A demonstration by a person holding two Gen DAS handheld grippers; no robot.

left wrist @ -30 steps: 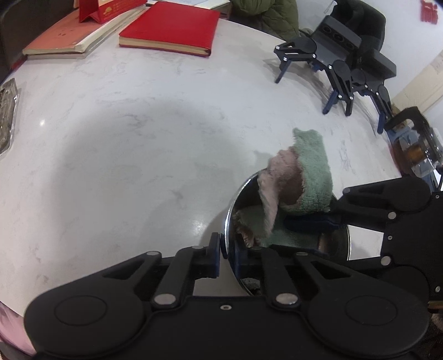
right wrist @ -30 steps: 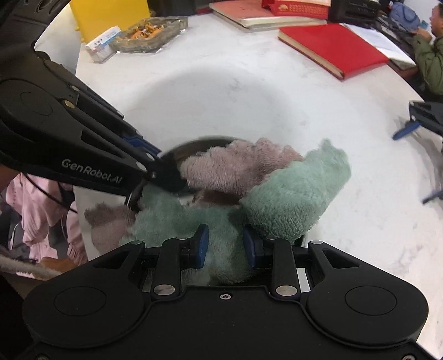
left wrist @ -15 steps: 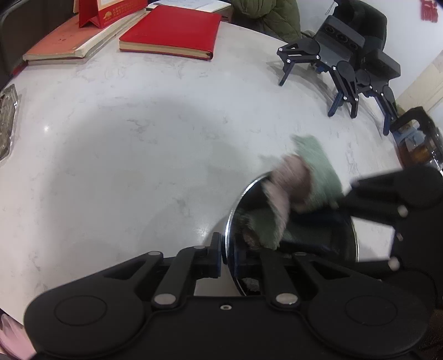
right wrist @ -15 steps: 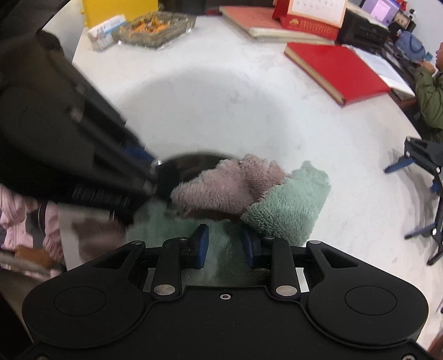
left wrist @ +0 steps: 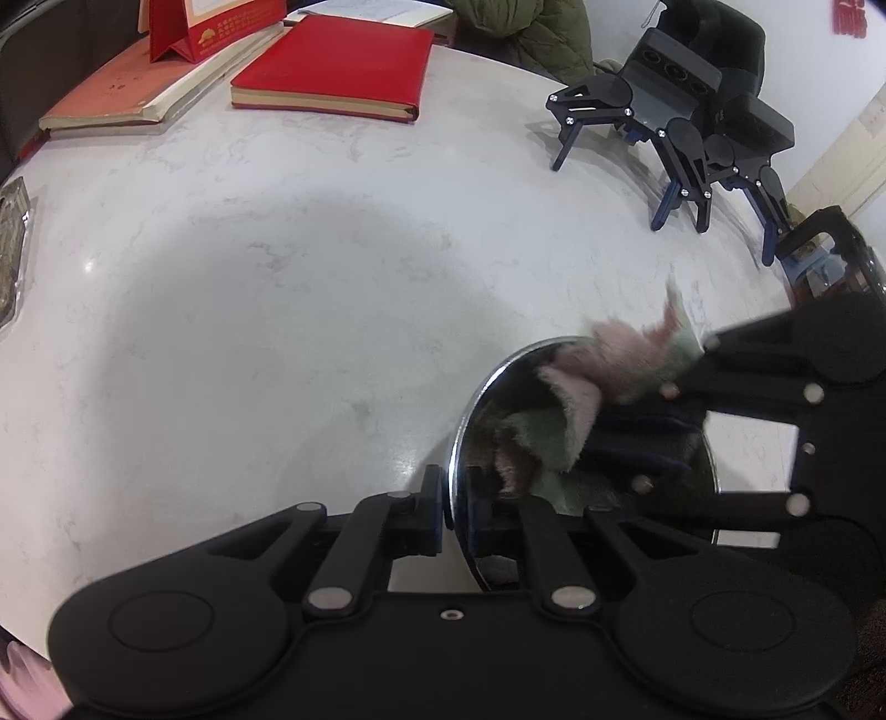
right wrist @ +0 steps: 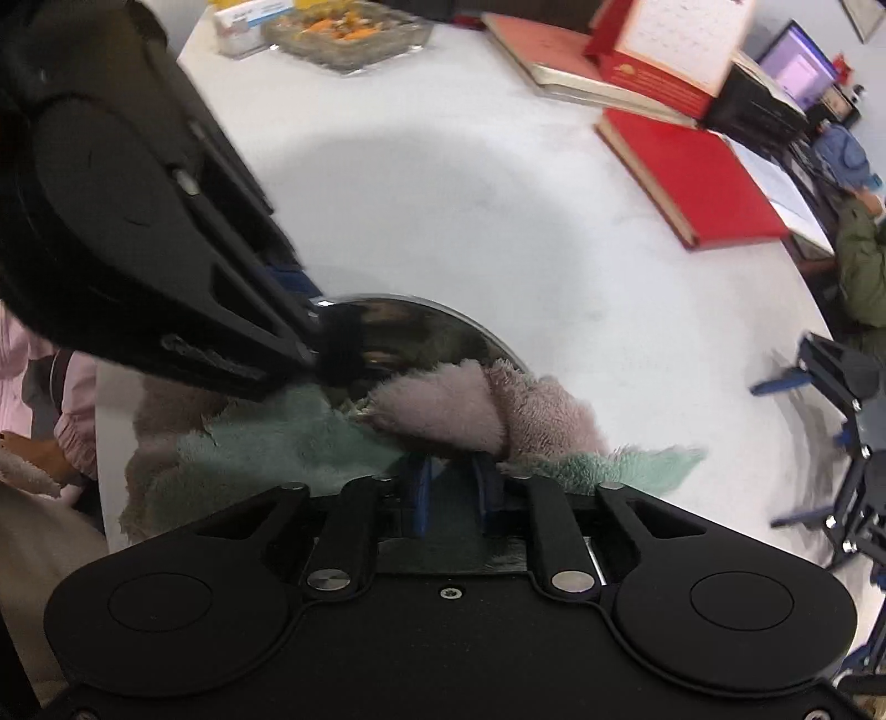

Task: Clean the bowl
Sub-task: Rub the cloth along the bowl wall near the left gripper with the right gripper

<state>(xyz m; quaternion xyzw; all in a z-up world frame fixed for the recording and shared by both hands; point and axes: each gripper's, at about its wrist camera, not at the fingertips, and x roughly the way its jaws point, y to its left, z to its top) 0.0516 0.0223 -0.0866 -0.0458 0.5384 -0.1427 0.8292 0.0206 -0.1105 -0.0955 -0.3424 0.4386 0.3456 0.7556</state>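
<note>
white marble tabletop (left wrist: 277, 310) fills both views, and we see the steel bowl (left wrist: 470, 399) standing near its front edge. left gripper (left wrist: 451, 498) is clamped on the bowl's near rim, one finger outside and one inside. right gripper (right wrist: 451, 487) reaches into the bowl from the right, its jaws pinched together on a fluffy pink and green cloth (right wrist: 459, 410). part of the cloth lies inside the bowl and part spills over the far-right rim onto the tabletop; it is blurred in the left wrist view. red book (left wrist: 332, 69) lies at the far edge beside a paler book (left wrist: 127, 94) with a red calendar stand (left wrist: 205, 27) on it. spare black grippers (left wrist: 692, 138) sit at the far right edge. glass dish (right wrist: 349, 25) with orange bits sits at the far left corner. pink sleeve (right wrist: 75, 410) shows past the left edge.
</note>
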